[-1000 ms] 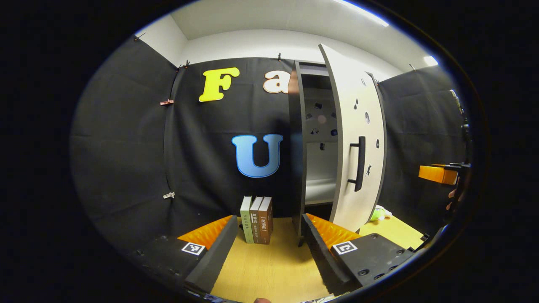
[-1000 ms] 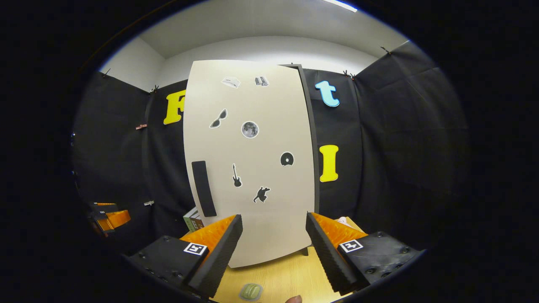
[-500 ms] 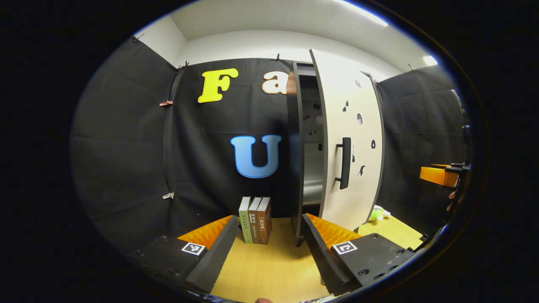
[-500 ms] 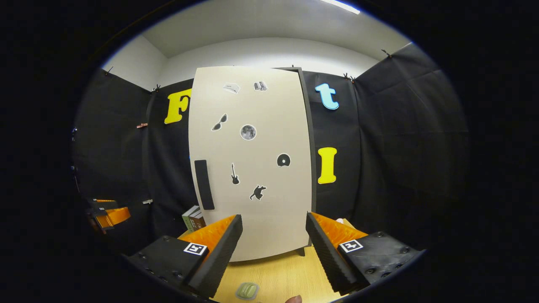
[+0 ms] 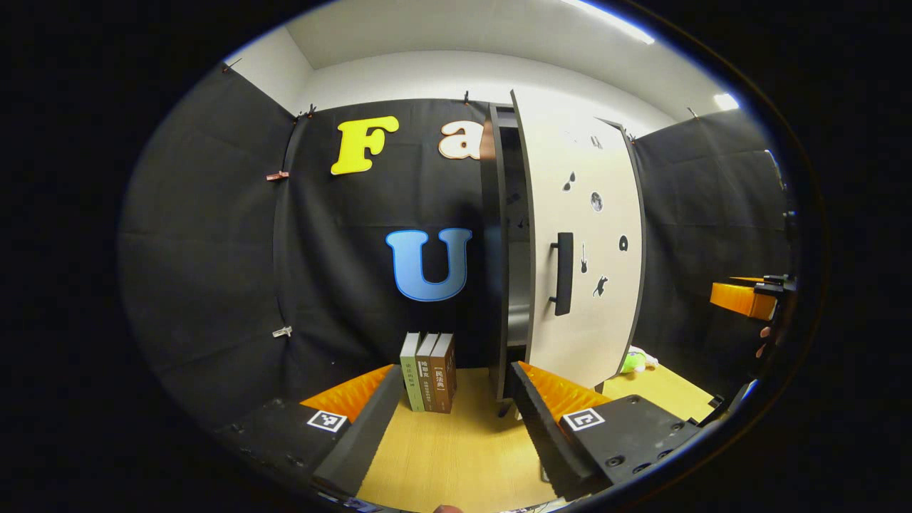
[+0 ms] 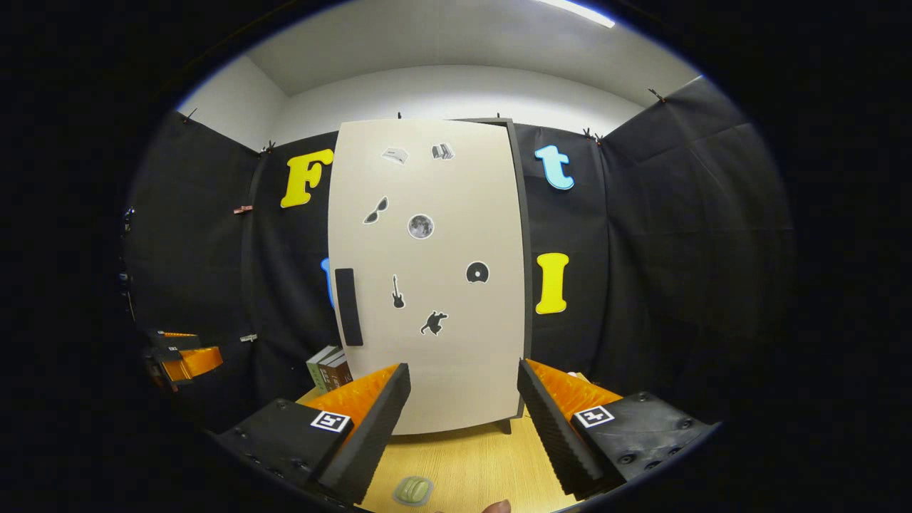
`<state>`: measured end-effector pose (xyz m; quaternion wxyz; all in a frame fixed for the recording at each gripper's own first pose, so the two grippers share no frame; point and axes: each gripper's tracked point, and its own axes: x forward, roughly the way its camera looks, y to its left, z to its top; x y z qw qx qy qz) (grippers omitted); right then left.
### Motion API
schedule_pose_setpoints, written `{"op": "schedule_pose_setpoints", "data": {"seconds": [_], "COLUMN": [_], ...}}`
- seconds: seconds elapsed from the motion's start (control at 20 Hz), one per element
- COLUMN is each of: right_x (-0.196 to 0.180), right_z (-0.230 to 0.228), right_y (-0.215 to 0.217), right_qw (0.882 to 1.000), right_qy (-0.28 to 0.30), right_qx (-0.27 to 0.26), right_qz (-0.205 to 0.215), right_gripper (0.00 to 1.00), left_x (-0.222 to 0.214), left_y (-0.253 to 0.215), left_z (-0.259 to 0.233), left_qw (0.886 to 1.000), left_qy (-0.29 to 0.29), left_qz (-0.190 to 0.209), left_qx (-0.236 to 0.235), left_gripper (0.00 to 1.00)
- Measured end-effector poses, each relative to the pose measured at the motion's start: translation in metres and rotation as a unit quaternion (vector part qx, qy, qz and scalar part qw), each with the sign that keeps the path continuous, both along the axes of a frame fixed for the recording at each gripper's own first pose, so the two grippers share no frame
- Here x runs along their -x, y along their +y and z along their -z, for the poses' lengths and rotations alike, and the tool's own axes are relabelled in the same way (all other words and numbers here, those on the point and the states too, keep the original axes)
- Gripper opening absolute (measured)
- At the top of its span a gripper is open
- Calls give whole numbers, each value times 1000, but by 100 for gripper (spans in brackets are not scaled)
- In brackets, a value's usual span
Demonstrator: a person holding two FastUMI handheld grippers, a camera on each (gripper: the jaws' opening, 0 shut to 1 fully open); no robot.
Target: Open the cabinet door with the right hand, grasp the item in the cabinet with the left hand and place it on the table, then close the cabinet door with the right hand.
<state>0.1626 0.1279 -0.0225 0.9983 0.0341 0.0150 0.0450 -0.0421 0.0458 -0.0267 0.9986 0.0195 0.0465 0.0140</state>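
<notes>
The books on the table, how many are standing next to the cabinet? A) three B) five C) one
A, three books stand upright side by side on the table, just left of the cabinet.

Both views are evenly and fairly brightly lit from above: a ceiling light strip (image 5: pixel 613 18) glows at the top right of the left gripper view, with a second bright spot at its far right, and another strip (image 6: pixel 573 11) shows at the top of the right gripper view. The white upper wall is washed out near these lights. The black cloth soaks up light and reads flat, with faint folds. The cabinet door (image 6: pixel 427 278) is pale and glare-free; the gap behind it in the left gripper view is dark. Soft shadows lie on the worktop (image 5: pixel 456 449) under the cabinet. Fisheye distortion bows straight edges strongly outward, and the rims smear slightly. Focus is otherwise sharp.
</notes>
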Motion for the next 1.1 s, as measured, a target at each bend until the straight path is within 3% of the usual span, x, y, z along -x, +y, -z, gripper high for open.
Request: {"op": "schedule_pose_setpoints", "data": {"seconds": [1.1], "right_x": [3], "right_z": [3], "right_y": [3], "right_qw": [1000], "right_qy": [6], "right_qx": [2], "right_qz": [-2], "right_gripper": [98], "left_x": [-4], "left_y": [3], "left_z": [1], "left_qw": [1000], "left_qy": [7], "left_qz": [-2], "left_qx": [0], "left_gripper": [94]}}
